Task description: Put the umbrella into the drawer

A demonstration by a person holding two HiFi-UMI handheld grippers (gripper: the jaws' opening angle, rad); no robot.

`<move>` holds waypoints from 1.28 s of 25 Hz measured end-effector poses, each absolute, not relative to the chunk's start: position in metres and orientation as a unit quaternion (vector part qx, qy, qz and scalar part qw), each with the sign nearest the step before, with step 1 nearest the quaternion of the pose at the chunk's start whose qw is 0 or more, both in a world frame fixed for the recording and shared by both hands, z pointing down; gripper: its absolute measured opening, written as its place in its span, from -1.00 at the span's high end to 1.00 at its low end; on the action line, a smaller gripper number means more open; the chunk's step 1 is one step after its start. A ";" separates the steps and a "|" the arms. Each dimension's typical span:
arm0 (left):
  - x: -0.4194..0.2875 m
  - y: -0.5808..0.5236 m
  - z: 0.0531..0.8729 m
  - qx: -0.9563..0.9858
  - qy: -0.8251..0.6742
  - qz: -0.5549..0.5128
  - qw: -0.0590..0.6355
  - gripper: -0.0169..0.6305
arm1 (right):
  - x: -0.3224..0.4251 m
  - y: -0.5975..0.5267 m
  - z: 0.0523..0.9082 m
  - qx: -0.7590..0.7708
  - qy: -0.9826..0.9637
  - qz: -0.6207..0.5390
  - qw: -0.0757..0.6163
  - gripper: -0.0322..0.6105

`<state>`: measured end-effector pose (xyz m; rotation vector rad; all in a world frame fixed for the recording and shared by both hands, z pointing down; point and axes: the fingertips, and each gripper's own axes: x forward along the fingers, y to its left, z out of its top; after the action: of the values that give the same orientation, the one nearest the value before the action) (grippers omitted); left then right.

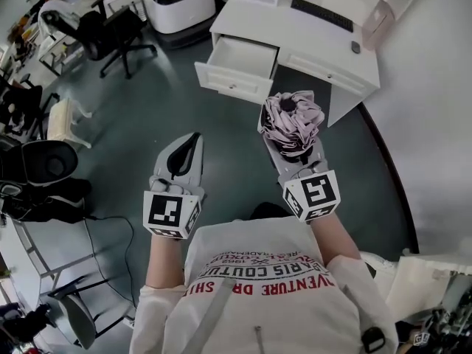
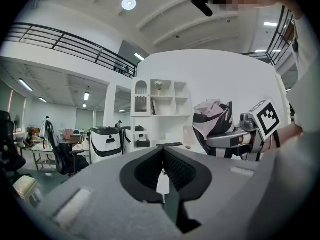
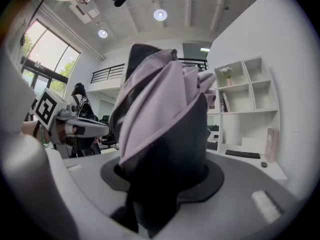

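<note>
A folded pink-and-black umbrella stands between the jaws of my right gripper, which is shut on it. In the right gripper view the umbrella fills the middle and hides the jaws' gap. My left gripper hangs level to its left, shut with nothing in it; its jaws meet in the left gripper view, where the umbrella shows at the right. The white desk's drawer stands pulled open ahead of both grippers, and its inside looks bare.
The white desk carries a keyboard and a mouse. A black office chair and a white machine stand at the far left. A white wall runs along the right. Green floor lies between me and the desk.
</note>
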<state>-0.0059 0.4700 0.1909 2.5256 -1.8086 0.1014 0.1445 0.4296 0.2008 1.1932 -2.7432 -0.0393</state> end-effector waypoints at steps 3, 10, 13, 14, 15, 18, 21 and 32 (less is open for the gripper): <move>-0.016 0.459 0.199 0.810 -0.585 0.031 0.028 0.93 | 0.133 0.420 0.211 0.390 -0.916 -0.009 0.090 0.27; -0.033 0.407 0.221 0.801 -0.595 0.047 0.043 0.93 | 0.115 0.358 0.237 0.381 -0.919 0.018 0.097 0.27; -0.031 0.364 0.221 0.803 -0.594 0.044 0.039 0.93 | 0.113 0.314 0.243 0.372 -0.923 0.045 0.086 0.27; -0.028 0.347 0.219 0.805 -0.590 0.042 0.037 0.93 | 0.114 0.297 0.244 0.371 -0.924 0.054 0.081 0.27; -0.026 0.330 0.218 0.807 -0.588 0.043 0.035 0.93 | 0.115 0.279 0.244 0.371 -0.924 0.058 0.079 0.27; -0.023 0.268 0.215 0.807 -0.587 0.045 0.031 0.93 | 0.117 0.220 0.244 0.372 -0.923 0.050 0.089 0.27; -0.023 0.211 0.211 0.810 -0.585 0.024 0.034 0.93 | 0.115 0.165 0.246 0.369 -0.923 0.046 0.096 0.27; -0.019 0.070 0.206 0.824 -0.565 0.019 0.034 0.93 | 0.105 0.037 0.257 0.357 -0.927 0.057 0.097 0.27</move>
<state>-0.0193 0.0700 0.2060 2.5352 -1.7378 0.0583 0.1047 0.0373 0.2569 1.0581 -2.7451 0.1683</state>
